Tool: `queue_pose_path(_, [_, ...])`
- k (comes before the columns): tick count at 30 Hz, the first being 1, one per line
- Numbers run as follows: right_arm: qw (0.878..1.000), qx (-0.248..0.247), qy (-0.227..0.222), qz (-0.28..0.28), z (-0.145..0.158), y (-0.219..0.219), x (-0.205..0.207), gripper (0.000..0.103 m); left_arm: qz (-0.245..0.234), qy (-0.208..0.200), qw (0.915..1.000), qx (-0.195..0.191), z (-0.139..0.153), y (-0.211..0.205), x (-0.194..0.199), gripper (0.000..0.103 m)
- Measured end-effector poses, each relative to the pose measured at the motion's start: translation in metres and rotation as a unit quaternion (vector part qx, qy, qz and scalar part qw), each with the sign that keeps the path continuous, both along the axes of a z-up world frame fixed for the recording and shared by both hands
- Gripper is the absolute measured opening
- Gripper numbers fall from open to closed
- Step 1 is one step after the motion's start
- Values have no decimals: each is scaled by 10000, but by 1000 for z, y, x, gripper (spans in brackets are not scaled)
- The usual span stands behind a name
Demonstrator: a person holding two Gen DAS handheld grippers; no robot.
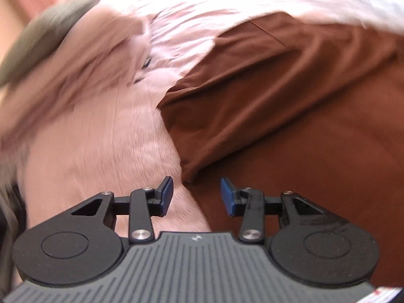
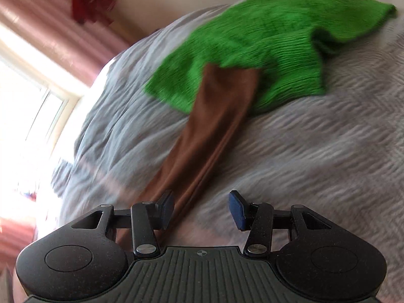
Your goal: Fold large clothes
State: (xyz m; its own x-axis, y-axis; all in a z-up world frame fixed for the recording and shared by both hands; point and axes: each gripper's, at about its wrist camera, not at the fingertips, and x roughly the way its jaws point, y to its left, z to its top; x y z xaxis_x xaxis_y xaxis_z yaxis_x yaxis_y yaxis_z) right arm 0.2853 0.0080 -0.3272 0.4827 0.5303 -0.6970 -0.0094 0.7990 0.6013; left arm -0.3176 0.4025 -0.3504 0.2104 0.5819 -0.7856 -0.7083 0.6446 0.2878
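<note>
Both your grippers empty, jaws apart.
Your left gripper [image 1: 196,195] hovers over the brown garment's [image 1: 290,116] edge beside pink fabric [image 1: 101,136]; your right gripper [image 2: 201,210] over its brown sleeve [image 2: 202,131], which runs onto a green knit [image 2: 265,50] on the grey bedspread [image 2: 315,151].

Bedspread [image 2: 315,156]: grey, textured, spread across the bed.
Curtain [image 2: 50,27]: pink, hung beside a bright window [image 2: 27,101].

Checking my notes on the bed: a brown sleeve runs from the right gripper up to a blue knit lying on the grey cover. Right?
Not quite: the knit is green, not blue, as the right wrist view shows. The brown sleeve does run up to it over the grey cover.
</note>
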Motion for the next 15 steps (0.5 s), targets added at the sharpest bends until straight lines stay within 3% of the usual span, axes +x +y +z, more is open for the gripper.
queue_pose_path(3, [9975,493,155,-485,-20,-27,30,45,531,-528,9964,-396,9,-1,-2,38])
queue_pose_path(6, [9940,862,204,-641,-30,-30,48,44,1143,-1004,9847,-849,10,8,-6,38])
queue_pose_path(7, [9950,806,108,-589,-27,-25,50,17,1340,-1144,9795,-979,11,13,-10,38])
queue_pose_path(8, [9970,613,-9,-471,-20,-17,51,0,1510,-1283,9741,-1089,13,15,-14,38])
queue_pose_path(11, [9940,-553,-933,123,28,33,38,0,1846,-1701,9588,-1333,19,23,-25,37])
queue_pose_path(13, [9723,-1194,-1861,763,69,86,5,0,1957,-1908,9518,-1392,23,24,-33,37])
queue_pose_path(15, [9448,-1233,-2659,1462,104,142,-39,0,2073,-2102,9442,-1460,24,25,-42,37])
